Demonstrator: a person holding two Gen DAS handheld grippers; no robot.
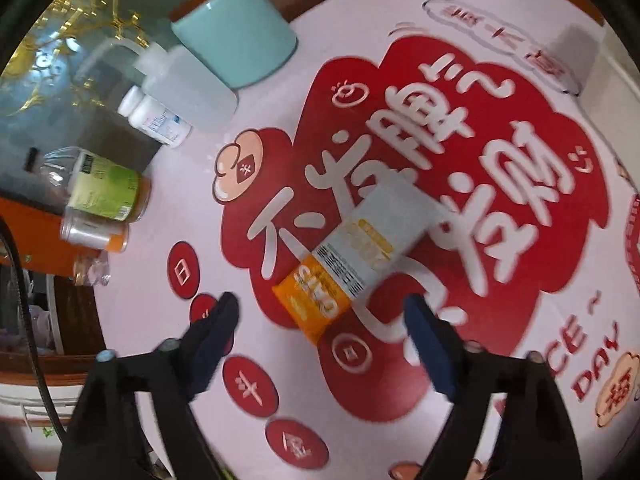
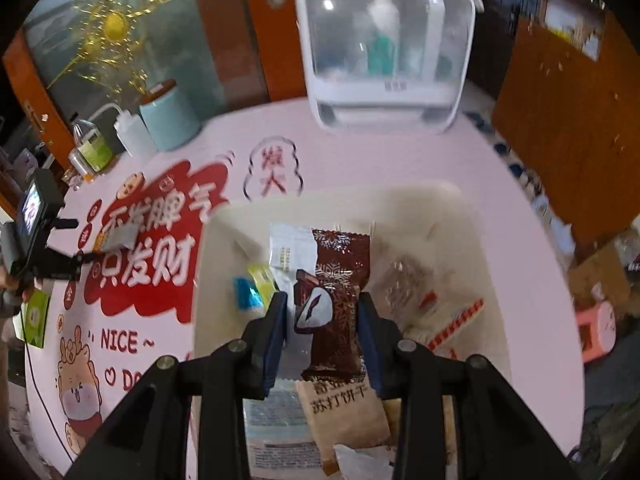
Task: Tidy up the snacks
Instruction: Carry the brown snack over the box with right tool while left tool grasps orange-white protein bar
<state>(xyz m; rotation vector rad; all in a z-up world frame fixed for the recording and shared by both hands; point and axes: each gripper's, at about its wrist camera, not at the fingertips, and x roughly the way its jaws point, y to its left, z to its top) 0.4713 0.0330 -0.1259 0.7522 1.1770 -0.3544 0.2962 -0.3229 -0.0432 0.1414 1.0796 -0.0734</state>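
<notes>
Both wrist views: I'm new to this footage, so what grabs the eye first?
The red and pink tablecloth with its big white characters. On it lies an orange and grey snack pack, ahead of the open left gripper. The right gripper holds a brown packet over a white bin of snacks.

Your right gripper (image 2: 322,312) is clamping a brown snack packet (image 2: 340,280) between its blue pads, hanging above the cream bin (image 2: 472,216) where other wrapped snacks are lying. Beyond the bin, a clear-lidded white container (image 2: 384,52) is sitting on the pink table (image 2: 360,152).
</notes>
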